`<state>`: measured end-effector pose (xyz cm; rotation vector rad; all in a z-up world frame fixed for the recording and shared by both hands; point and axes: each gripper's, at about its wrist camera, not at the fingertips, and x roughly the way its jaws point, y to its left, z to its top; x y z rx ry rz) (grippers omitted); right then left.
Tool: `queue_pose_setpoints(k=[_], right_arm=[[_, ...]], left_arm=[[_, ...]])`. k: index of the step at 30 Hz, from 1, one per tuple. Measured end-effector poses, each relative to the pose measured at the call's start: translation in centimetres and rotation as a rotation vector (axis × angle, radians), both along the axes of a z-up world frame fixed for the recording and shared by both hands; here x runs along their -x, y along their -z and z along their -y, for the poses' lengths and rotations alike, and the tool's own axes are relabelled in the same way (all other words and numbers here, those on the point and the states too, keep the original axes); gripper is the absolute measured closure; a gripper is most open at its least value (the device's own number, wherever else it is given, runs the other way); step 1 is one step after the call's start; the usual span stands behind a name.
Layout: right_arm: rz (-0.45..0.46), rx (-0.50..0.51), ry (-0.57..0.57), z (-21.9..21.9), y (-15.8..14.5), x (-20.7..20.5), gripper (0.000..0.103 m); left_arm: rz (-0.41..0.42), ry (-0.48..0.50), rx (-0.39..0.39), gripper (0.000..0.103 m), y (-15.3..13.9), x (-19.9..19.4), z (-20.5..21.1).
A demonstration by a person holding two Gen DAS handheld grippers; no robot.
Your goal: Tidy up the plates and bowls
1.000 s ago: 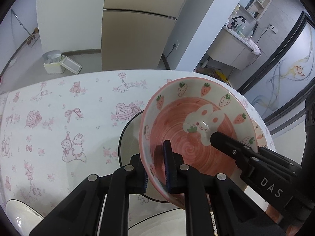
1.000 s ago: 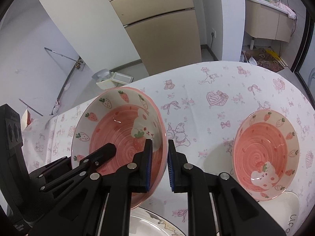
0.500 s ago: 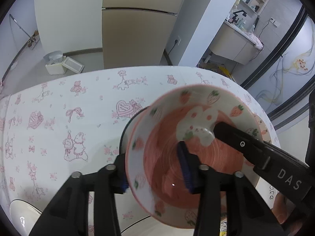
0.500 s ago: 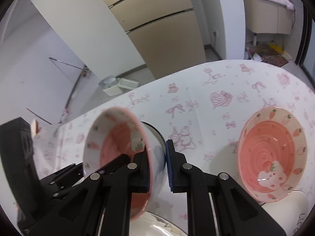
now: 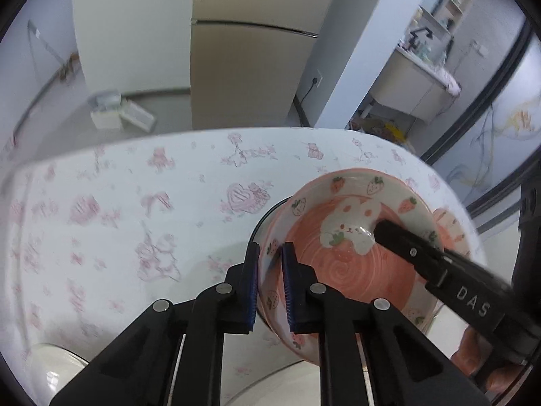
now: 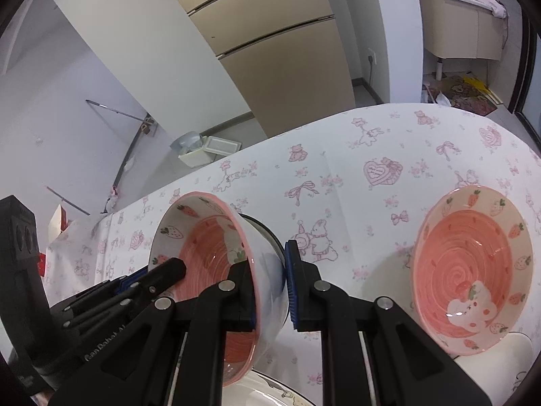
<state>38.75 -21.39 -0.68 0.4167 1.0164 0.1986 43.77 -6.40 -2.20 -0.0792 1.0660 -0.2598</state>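
On the tabletop (image 6: 389,135), under a white cloth printed with pink bears and hearts, two pink strawberry bowls show. The held bowl (image 6: 209,253) is tilted, above a dark-rimmed plate (image 5: 267,216) near the front edge, clamped from both sides: the left gripper (image 5: 270,287) and right gripper (image 6: 270,291) each pinch its rim. The second bowl (image 6: 473,270), with a rabbit inside, sits toward the right edge.
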Motion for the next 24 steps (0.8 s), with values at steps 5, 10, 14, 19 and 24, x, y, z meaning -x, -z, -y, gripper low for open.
queue_pose_setpoints(k=[5,10,14,19,24], right_arm=[[-0.009,-0.014,-0.028,-0.5,0.8,-0.4,0.091],[0.014,0.051,-0.044,-1.4,0.6,-0.2,0.091],[0.031,0.096,-0.066,-1.9,0.5,-0.2,0.091],[0.029,0.125,-0.073,-2.1,0.4,-0.2,0.090],[0.052,0.155,-0.085,-2.6,0.4,-0.1,0.088]], left_arm=[[0.003,-0.044,-0.009,0.089,-0.1,-0.1,-0.4],[0.001,-0.049,-0.036,0.089,0.3,-0.2,-0.2],[0.000,-0.051,-0.056,0.089,0.5,-0.3,0.0],[-0.016,-0.043,-0.055,0.089,0.8,-0.6,0.0],[-0.012,-0.047,-0.077,0.089,1.0,-0.7,0.4]])
